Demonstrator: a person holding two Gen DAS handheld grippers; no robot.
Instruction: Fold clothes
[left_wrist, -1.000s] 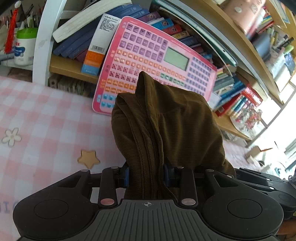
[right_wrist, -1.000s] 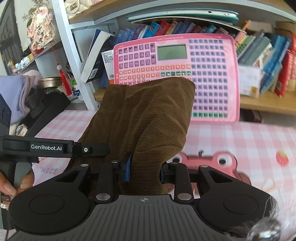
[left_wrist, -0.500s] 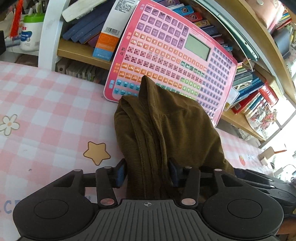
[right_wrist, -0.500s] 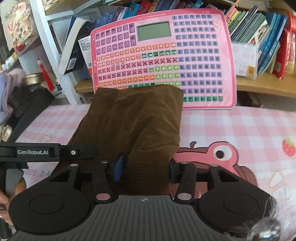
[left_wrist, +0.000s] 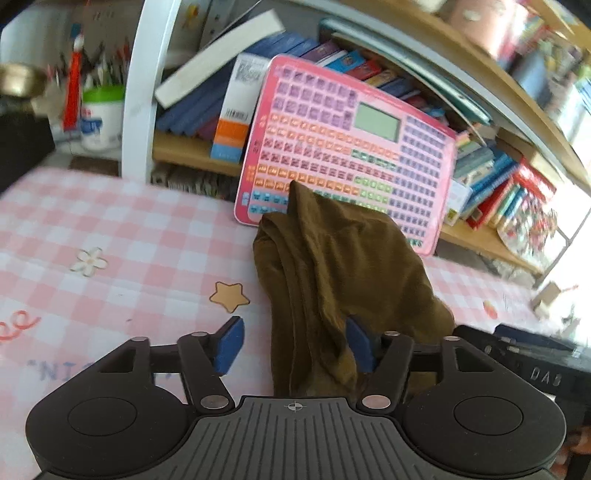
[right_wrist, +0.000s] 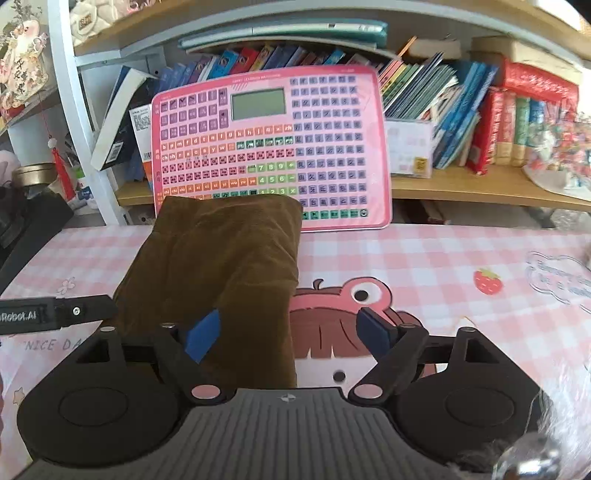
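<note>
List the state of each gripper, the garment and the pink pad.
left gripper: open, brown cloth between its spread fingers.
right gripper: open, cloth edge lying across the gap.
brown garment: folded into a narrow stack, lying on the checked tablecloth.
pink keypad learning pad: propped upright against the bookshelf, screen blank.

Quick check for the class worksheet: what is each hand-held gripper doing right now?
Left hand-held gripper: open, brown garment lying loose between its pads.
Right hand-held gripper: open, holding nothing; garment beside its left pad.
</note>
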